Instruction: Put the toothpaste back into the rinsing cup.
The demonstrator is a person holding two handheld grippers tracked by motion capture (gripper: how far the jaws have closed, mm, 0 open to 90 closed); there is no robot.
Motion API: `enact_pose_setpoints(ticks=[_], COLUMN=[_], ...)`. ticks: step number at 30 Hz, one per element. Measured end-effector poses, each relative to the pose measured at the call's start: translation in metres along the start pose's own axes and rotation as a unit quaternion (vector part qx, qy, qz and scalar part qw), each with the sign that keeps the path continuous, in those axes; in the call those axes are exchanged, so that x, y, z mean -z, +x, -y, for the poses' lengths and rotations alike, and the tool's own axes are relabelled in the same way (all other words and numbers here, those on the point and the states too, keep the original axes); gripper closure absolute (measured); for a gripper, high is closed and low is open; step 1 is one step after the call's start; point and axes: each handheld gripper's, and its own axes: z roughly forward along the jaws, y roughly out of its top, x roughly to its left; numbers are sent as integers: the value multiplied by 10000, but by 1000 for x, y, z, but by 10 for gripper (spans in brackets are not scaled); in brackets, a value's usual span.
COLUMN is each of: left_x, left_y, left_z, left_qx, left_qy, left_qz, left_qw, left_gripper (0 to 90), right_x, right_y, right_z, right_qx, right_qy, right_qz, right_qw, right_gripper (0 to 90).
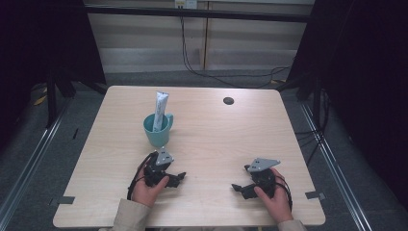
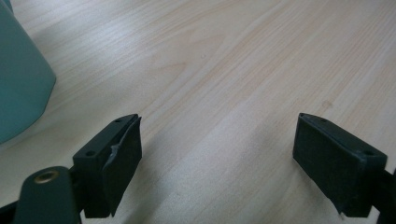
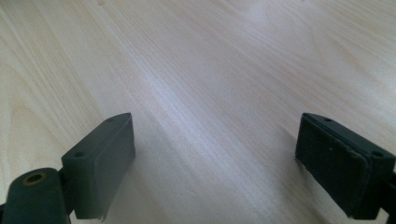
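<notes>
**Both grippers empty, tall tube stands loose in the cup**

The left gripper (image 1: 177, 177) rests low on the table (image 1: 231, 139) at the lower left of the high view, its jaws spread wide with only bare wood between them. The right gripper (image 1: 237, 187), at the lower right, is also spread and holds nothing.

Just above the left gripper stands the teal cup (image 1: 157, 130), smooth and round, with a handle. A white tube (image 1: 160, 111), flat and slim, leans inside it and rises well over the rim.

The risk, as a judgement: the tube is tall and the cup looks light, so a sideways push or a pull at an angle could tip both. The pale wood grain looks smooth, so the cup may slide.
</notes>
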Motion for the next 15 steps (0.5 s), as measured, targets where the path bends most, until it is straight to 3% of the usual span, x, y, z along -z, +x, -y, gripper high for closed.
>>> enact_pose_setpoints(ticks=[5, 15], left_x=[-2, -2], left_y=[2, 1], left_z=[-1, -1], left_qx=[69, 105], left_qy=[143, 147], left_qz=[60, 90], left_qw=[9999, 9998], left_gripper=[152, 144], right_x=[0, 0], right_y=[0, 0], right_z=[0, 0], right_qx=[1, 7], right_qy=[-1, -2], right_qz=[1, -1], right_qw=[10000, 10000], right_gripper=[113, 113])
